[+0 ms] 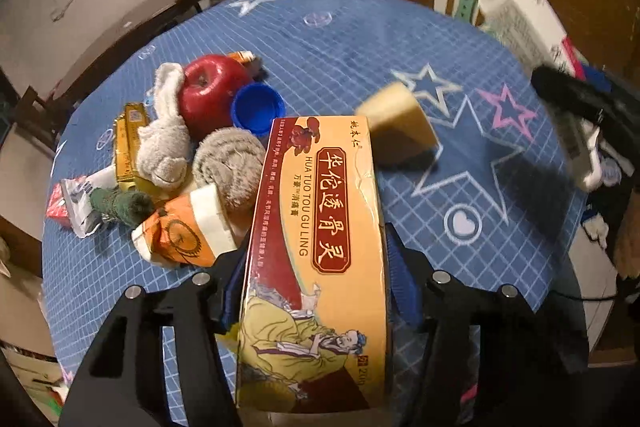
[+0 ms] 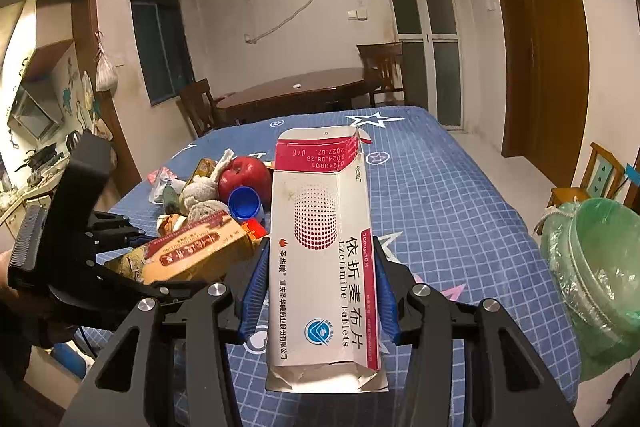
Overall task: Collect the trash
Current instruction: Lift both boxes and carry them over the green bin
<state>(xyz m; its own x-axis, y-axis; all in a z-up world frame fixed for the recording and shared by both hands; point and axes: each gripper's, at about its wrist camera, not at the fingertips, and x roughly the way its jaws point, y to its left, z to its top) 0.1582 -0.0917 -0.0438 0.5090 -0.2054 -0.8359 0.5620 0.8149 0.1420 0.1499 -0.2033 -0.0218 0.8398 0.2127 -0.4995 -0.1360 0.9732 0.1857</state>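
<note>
My left gripper (image 1: 316,259) is shut on a long yellow and red medicine box (image 1: 320,227), its blue pads against the box's two long sides. The box points out over a pile of trash on the blue checked tablecloth (image 1: 360,39). In the right wrist view the same box (image 2: 192,251) lies tilted beside the pile, with the left gripper (image 2: 80,247) behind it. My right gripper (image 2: 320,251) is shut on a white and red tablet carton (image 2: 320,227), held above the table. In the left wrist view that carton (image 1: 520,11) shows blurred at upper right.
The pile holds a red apple (image 1: 214,87), a blue cap (image 1: 258,107), grey rags (image 1: 164,143), an orange wrapper (image 1: 184,227) and a gold packet (image 1: 128,139). A yellow sponge wedge (image 1: 400,127) lies apart. A bin lined with a green bag (image 2: 596,267) stands right of the table.
</note>
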